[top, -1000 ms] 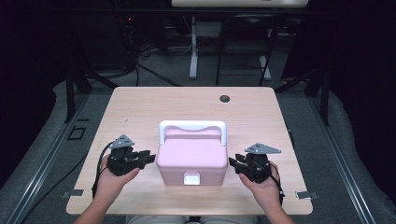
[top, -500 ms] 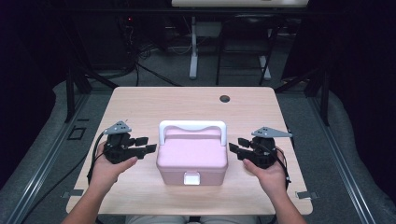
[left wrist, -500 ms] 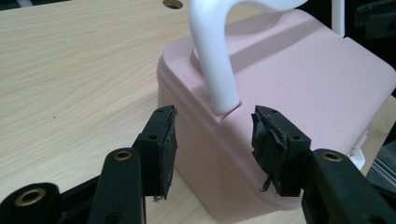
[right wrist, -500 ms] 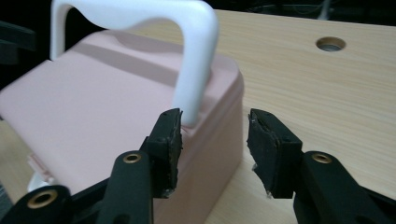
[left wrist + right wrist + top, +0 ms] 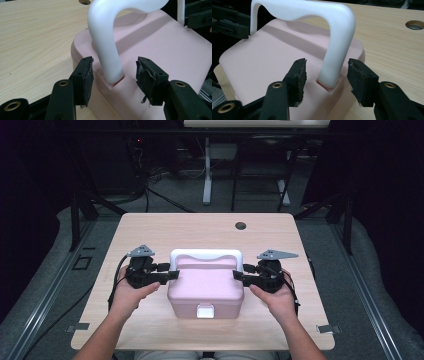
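— Dark room, pale wooden worktop (image 5: 150,227); pink lidded box (image 5: 206,287) sits mid-front, looks like rigid, smooth, light plastic.

— Grab where?

— White handle's (image 5: 206,254) posts. Left gripper (image 5: 113,68) and right gripper (image 5: 327,68) straddle them, fingers just spreading, pinching nothing.

The pink plastic box with rounded corners (image 5: 160,50) runs off the right and bottom edges of the left gripper view, so its front is cut away there; the curved white plastic carry handle (image 5: 107,45) leaves that view at the top; in the right gripper view the round hole in the pale wooden tabletop (image 5: 415,25) is clipped by the right edge; in the high view the small white latch (image 5: 204,310) is too small to tell whether it is fastened
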